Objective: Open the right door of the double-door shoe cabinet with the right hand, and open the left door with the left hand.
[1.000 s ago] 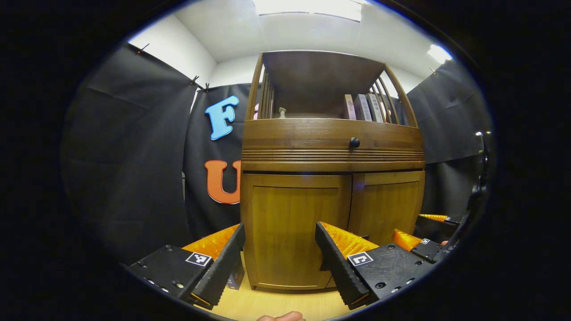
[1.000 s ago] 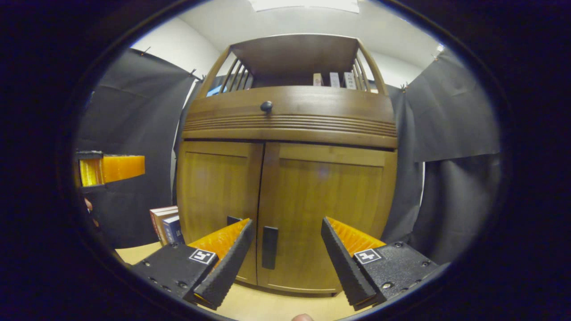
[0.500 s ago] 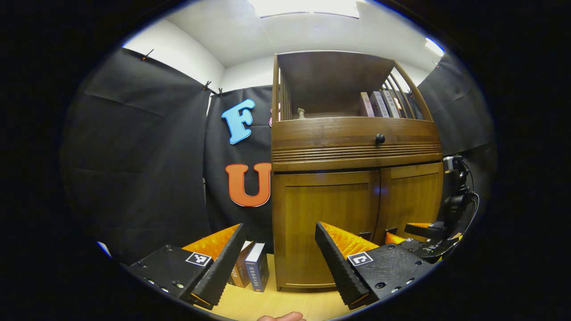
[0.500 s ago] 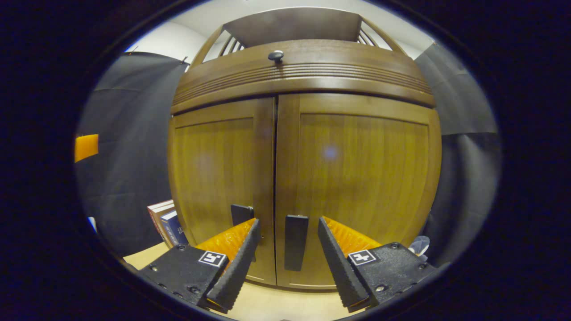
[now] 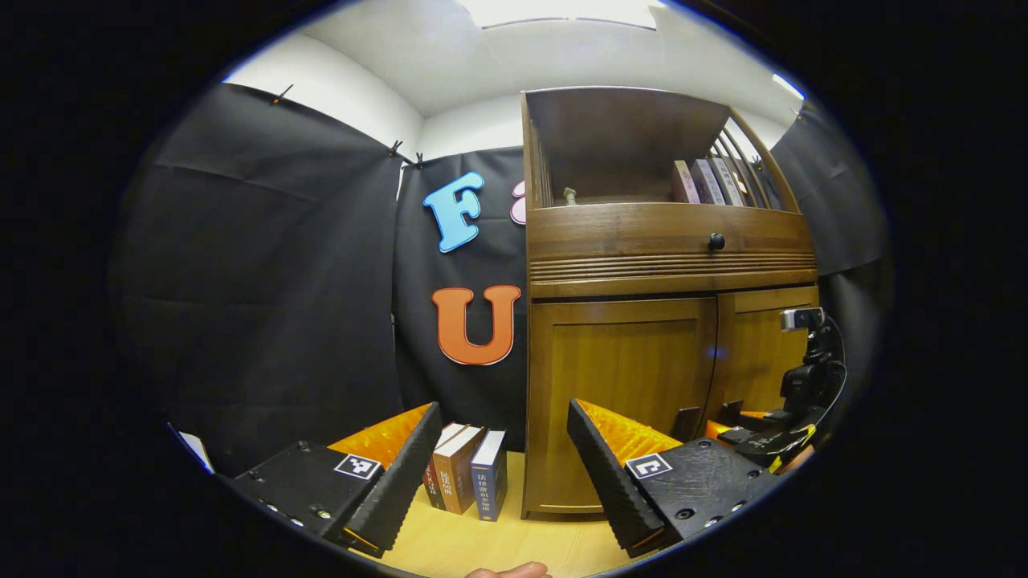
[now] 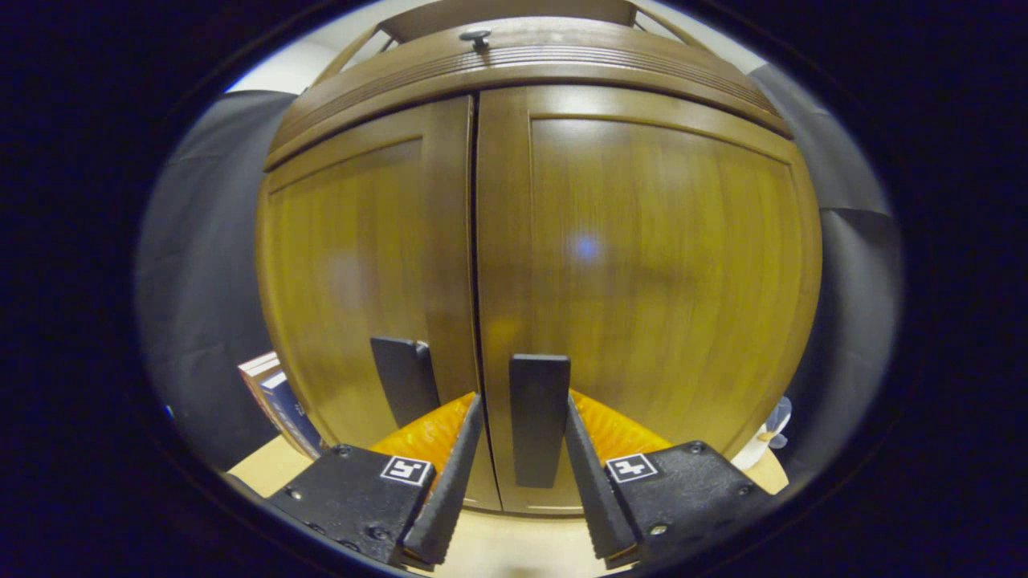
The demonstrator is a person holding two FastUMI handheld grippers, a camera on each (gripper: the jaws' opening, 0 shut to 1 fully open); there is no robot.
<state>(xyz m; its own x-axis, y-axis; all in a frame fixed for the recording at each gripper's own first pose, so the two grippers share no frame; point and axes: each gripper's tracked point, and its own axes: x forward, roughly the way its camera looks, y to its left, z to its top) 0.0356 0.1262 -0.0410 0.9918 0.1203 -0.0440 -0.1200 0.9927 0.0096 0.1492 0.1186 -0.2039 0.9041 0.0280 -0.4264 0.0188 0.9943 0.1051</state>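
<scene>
In the right gripper view the right gripper has its two fingers set narrowly on either side of the right door handle, a dark upright bar; the pads look to touch its edges, though firm pressing cannot be told. That handle sits low on the right door, just beside the centre seam. Across the seam, the left door handle stands on the left door, with free room around it. Both doors lie flush and closed, two doors and two handles in all.

In the left gripper view the left gripper hangs wide apart, holding nothing, over the pale wooden floor. Between its fingers stand three books upright, just beside the left side edge of the shoe cabinet, in the open corner against the booth wall. Farther right, low at the cabinet front, the right gripper sits at the door handles. Above the doors runs a ribbed drawer front with one round black knob. On the open shelf above stand a few more books at the right, too crowded to count surely, and a small pale object at the left
</scene>
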